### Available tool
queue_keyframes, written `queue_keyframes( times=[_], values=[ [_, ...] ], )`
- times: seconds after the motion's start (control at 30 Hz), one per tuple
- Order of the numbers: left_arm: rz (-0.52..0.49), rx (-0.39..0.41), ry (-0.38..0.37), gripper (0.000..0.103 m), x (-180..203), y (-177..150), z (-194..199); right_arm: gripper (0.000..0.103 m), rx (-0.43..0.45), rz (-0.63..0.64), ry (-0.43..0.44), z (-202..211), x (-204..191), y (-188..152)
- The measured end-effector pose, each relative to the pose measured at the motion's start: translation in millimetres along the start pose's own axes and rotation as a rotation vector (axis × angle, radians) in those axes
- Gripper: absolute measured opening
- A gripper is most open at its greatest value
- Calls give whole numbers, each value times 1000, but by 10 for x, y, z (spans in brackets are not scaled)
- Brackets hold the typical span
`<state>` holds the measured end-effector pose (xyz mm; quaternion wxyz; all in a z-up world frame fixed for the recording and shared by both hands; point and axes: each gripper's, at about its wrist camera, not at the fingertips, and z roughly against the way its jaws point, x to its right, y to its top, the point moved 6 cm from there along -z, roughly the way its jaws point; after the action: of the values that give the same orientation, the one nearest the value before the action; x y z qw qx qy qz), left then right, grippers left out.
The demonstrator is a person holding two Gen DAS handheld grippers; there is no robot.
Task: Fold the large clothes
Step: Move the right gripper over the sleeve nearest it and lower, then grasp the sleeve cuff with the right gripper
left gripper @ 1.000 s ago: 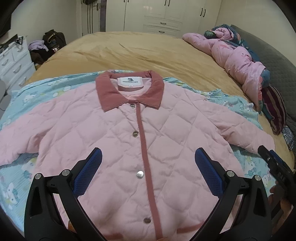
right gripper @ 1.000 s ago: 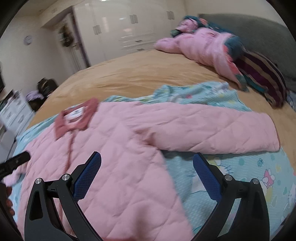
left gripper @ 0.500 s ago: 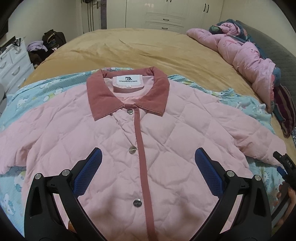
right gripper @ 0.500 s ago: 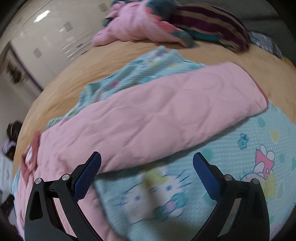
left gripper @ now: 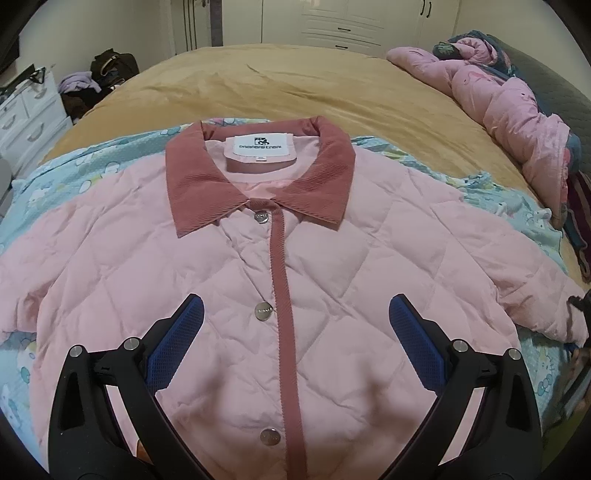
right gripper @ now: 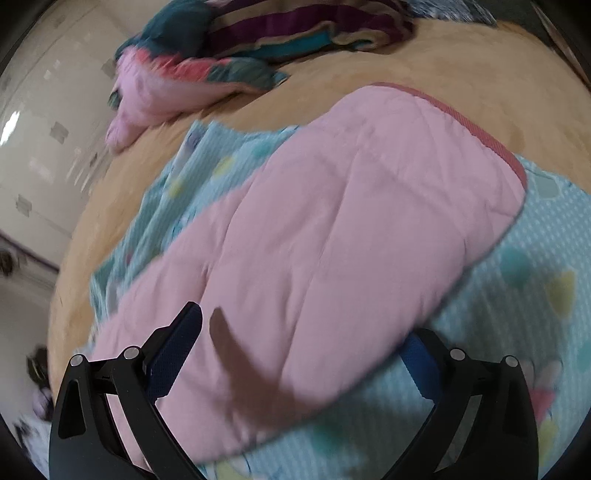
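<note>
A pink quilted jacket [left gripper: 332, 258] with a dark pink collar [left gripper: 258, 177] lies flat and buttoned, front up, on a light blue cartoon blanket [left gripper: 110, 158]. My left gripper [left gripper: 295, 332] hovers open over the jacket's chest, astride the button placket. In the right wrist view, the jacket's right sleeve [right gripper: 351, 229] stretches out to its dark pink cuff [right gripper: 480, 136]. My right gripper [right gripper: 303, 354] is open and low over that sleeve, the sleeve lying between its fingers. The view is blurred.
The blanket lies on a tan bed cover [left gripper: 295, 81]. A crumpled pink coat [left gripper: 509, 107] and striped cloth [right gripper: 314, 26] sit at the bed's right side. A white dresser [left gripper: 26, 110] and bags [left gripper: 110, 70] stand left, with wardrobes [left gripper: 351, 22] behind.
My left gripper moved forward over the jacket towards the collar. My right gripper swung right and dropped close to the right sleeve, which now lies between its open fingers.
</note>
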<state>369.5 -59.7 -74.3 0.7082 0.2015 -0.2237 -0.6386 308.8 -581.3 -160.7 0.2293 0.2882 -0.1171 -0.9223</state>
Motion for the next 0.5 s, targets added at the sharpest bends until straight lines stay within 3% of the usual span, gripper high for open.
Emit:
queue_keyframes(
  times=[0.13,0.2,0.27,0.33,0.43,0.5],
  values=[
    [10,3,7,94,-45,44,36,99,51,-91,39,-51,97,220],
    [12,14,10,94,-70,68,96,93,73,-130,76,-41,125,312],
    [11,27,11,94,-97,91,166,61,90,-127,101,-4,96,385],
    [9,36,21,94,-123,121,212,40,116,-79,133,82,-13,443],
    [18,55,18,94,-167,167,305,25,147,15,216,306,-299,513],
    [20,68,21,94,-192,195,364,22,174,83,263,492,-519,525]
  ],
)
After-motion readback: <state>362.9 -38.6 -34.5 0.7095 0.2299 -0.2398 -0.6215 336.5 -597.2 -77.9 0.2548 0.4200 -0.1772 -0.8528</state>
